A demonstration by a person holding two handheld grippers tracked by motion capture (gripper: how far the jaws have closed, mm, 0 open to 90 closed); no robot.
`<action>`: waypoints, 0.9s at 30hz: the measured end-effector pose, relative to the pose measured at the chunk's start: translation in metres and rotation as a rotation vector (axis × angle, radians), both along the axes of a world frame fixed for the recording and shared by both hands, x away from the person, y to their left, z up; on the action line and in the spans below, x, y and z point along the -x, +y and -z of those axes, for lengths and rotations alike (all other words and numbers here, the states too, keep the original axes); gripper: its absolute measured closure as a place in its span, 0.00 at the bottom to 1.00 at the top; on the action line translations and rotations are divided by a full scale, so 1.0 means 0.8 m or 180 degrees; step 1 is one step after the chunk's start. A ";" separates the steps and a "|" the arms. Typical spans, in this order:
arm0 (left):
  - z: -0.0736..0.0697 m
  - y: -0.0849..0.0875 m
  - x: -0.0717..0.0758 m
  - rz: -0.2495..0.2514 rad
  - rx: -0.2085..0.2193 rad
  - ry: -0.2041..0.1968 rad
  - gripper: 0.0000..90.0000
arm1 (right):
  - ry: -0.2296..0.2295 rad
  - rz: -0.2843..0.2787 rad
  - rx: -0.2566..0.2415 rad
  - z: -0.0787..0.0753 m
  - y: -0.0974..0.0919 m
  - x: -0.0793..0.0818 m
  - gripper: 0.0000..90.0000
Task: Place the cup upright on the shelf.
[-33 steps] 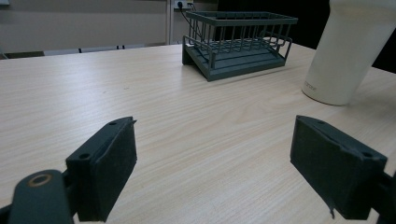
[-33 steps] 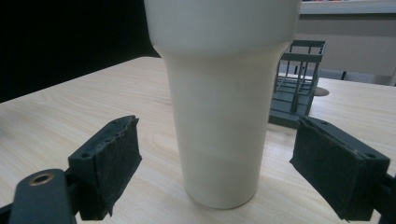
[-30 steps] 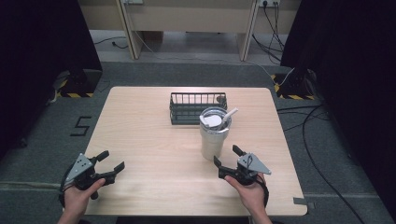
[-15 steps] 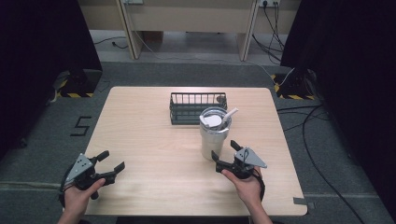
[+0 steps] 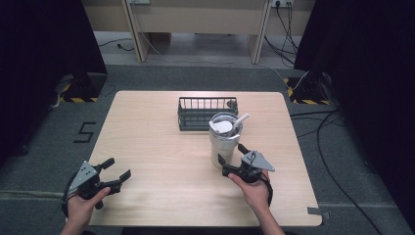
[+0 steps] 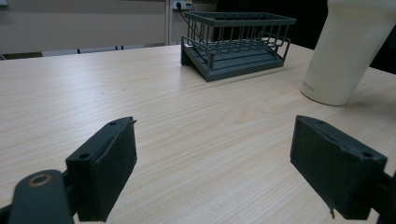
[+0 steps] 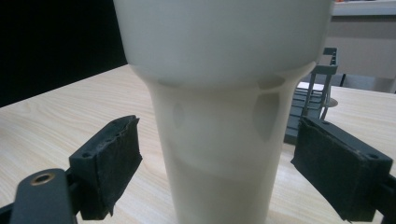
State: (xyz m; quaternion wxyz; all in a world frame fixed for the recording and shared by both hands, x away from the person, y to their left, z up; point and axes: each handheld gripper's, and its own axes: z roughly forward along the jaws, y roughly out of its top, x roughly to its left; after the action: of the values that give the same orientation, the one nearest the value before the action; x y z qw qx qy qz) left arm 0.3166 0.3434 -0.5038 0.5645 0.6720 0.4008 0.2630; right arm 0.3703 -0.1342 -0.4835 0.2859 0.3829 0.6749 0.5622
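A tall white tumbler (image 5: 224, 139) with a lid and a white straw stands upright on the wooden table (image 5: 161, 147), right of centre. My right gripper (image 5: 231, 154) is open just in front of the tumbler's base, its jaws on either side of the narrow lower part without touching. In the right gripper view the tumbler (image 7: 219, 107) rises close between the two pads (image 7: 109, 163). My left gripper (image 5: 116, 168) rests open near the table's front left corner, nothing between its jaws. The left gripper view has the tumbler (image 6: 348, 49) far off at the right.
A dark wire basket (image 5: 205, 111) sits just behind the tumbler at the table's back middle; it is the basket (image 6: 238, 42) straight ahead in the left gripper view. Cables and black stands lie on the floor beyond the table's edges.
My right gripper has moved forward and slightly left until its open jaws flank the tumbler's base. The left gripper has stayed put.
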 end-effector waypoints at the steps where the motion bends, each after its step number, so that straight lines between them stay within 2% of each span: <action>1: 0.000 0.000 0.000 0.0001 0.0002 -0.0001 0.16 | -0.0001 0.0008 -0.0003 0.000 0.002 -0.003 0.17; 16: 0.000 0.000 0.000 0.0010 0.0000 0.0000 0.16 | -0.0025 0.0038 0.0099 0.004 0.013 -0.023 0.14; 27: 0.000 -0.001 0.000 0.0016 0.0008 -0.0001 0.16 | -0.0022 0.0046 0.0090 0.006 0.020 -0.034 0.11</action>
State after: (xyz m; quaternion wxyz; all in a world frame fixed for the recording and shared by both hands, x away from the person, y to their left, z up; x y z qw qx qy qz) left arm 0.3170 0.3428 -0.5039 0.5661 0.6722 0.3993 0.2612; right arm 0.3978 -0.1184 -0.4879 0.2977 0.3818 0.6790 0.5518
